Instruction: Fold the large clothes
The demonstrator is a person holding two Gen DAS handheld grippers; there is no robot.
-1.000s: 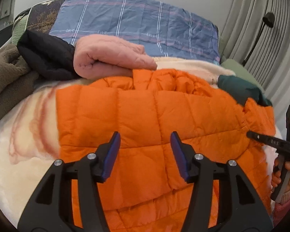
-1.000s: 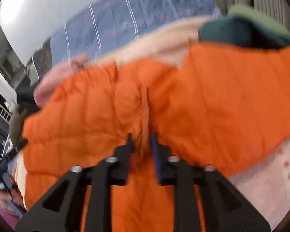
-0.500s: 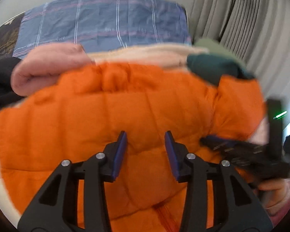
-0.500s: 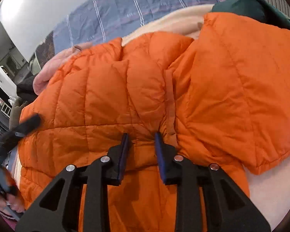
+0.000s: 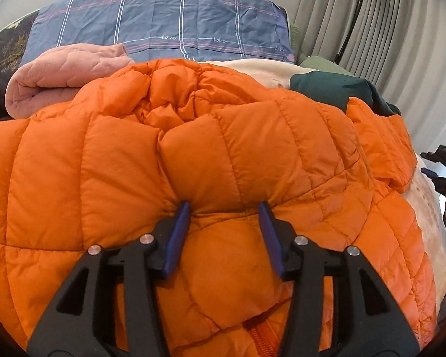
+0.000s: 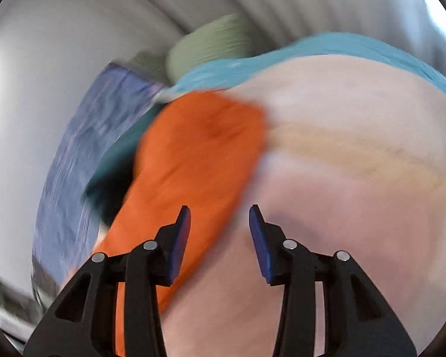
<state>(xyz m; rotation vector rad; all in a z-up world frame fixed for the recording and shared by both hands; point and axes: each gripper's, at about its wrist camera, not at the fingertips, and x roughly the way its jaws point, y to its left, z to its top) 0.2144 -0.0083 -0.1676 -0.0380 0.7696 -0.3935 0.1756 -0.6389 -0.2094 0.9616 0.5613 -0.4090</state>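
Orange puffer jacket [image 5: 223, 154] spread over a bed, both hand-held grippers with jaws opening.

Left hand-held gripper [image 5: 224, 208] sits low over the jacket's near half, its blue pads [image 5: 178, 235] apart and widening, a puffed fold of orange fabric bulging between them but not pinched. Right hand-held gripper [image 6: 220, 211] hangs above the cream blanket [image 6: 356, 178], jaws apart and opening with nothing between them; that view is motion-blurred, and the jacket's orange edge [image 6: 193, 160] lies just to the left of its left finger. In the left view the right hand-held gripper shows at the far right edge [image 5: 444, 163], clear of the jacket. Beyond the jacket lie a rolled pink quilt [image 5: 59, 77] at left, a dark green garment [image 5: 336, 89] at right, then a blue checked pillow [image 5: 163, 20] and grey curtains [image 5: 401, 44].
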